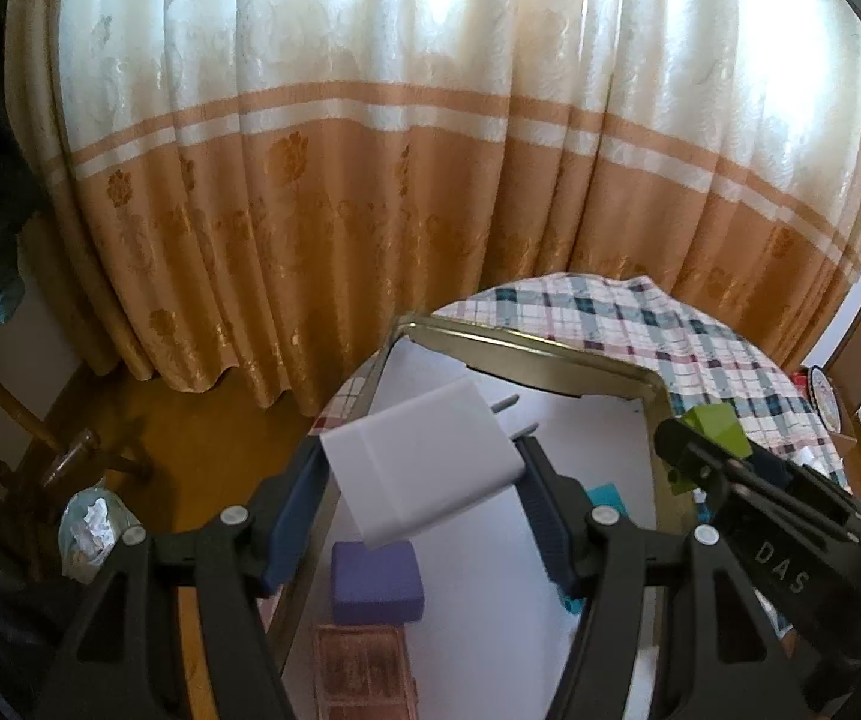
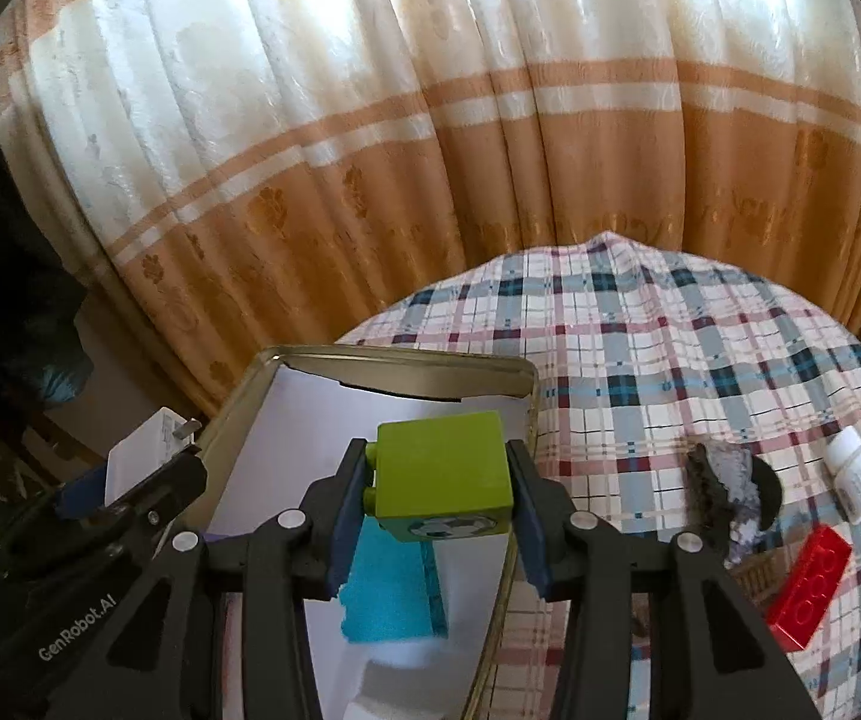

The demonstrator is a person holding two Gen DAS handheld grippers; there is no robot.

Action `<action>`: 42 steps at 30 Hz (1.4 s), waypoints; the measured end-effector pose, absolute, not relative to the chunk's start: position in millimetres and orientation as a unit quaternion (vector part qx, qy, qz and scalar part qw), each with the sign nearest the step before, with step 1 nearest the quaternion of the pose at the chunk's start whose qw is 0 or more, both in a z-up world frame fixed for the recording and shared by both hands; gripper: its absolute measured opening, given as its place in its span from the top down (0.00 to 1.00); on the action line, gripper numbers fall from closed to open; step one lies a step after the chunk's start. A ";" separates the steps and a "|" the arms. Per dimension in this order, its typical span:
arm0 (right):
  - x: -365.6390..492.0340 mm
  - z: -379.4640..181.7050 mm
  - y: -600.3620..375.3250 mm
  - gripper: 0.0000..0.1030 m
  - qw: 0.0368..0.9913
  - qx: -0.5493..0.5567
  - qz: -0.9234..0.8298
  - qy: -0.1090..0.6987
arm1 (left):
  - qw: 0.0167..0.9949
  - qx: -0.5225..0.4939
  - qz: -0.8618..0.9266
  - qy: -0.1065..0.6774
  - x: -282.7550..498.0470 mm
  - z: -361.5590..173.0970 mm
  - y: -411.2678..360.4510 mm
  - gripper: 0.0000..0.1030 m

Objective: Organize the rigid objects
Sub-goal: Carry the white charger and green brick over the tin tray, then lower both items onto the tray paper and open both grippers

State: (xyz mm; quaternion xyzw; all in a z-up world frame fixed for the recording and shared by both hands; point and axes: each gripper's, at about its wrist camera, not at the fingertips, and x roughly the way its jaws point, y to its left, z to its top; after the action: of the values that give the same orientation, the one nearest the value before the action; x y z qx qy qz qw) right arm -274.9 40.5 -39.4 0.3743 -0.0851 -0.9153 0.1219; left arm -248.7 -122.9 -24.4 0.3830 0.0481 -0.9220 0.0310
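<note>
My left gripper (image 1: 424, 474) is shut on a white plug charger (image 1: 424, 456) and holds it above the metal tin tray (image 1: 550, 351), prongs pointing away. My right gripper (image 2: 436, 486) is shut on a green toy block (image 2: 445, 468) with a football print, held over the tray (image 2: 406, 357). In the tray lie a purple block (image 1: 376, 585), a brown patterned block (image 1: 364, 672) and a blue piece (image 2: 391, 588). The right gripper with the green block also shows in the left wrist view (image 1: 715, 429), and the left gripper with the charger in the right wrist view (image 2: 148, 450).
The tray sits on a round table with a plaid cloth (image 2: 670, 348). On the cloth to the right lie a grey stone-like lump (image 2: 730, 492), a red brick (image 2: 811, 588) and a small white bottle (image 2: 856, 477). A curtain (image 1: 370, 150) hangs behind; a wooden chair (image 1: 16, 420) stands at left.
</note>
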 end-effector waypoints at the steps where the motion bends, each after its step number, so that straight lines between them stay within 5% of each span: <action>1: -280.4 -43.3 39.2 0.54 0.118 0.381 -0.913 -0.083 | 0.031 0.387 -0.920 0.047 -252.2 -26.3 -122.0 0.38; 31: -332.6 -61.6 26.5 0.54 0.142 0.452 -0.878 -0.071 | 0.055 0.464 -0.884 0.020 -288.5 -52.7 -111.5 0.38; 34: -330.9 -60.9 22.6 0.48 0.171 0.451 -0.872 -0.086 | 0.055 0.456 -0.888 0.014 -283.1 -46.7 -109.4 0.29; 35: -330.2 -59.5 21.3 0.37 0.180 0.453 -0.868 -0.090 | 0.057 0.451 -0.891 0.006 -281.1 -43.1 -108.3 0.18; 37: -327.9 -55.0 24.8 0.32 0.182 0.449 -0.868 -0.106 | 0.072 0.434 -0.898 -0.004 -275.0 -34.9 -109.1 0.05; 42: -310.4 -39.7 43.9 0.31 0.175 0.408 -0.885 -0.142 | 0.065 0.405 -0.912 0.019 -258.9 -18.4 -112.0 0.02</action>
State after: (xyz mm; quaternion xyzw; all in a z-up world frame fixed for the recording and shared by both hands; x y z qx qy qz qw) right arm -310.4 43.9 -39.7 0.4085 -0.1415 -0.8845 0.1754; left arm -258.9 -112.0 -18.4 0.4045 0.0190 -0.9120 0.0650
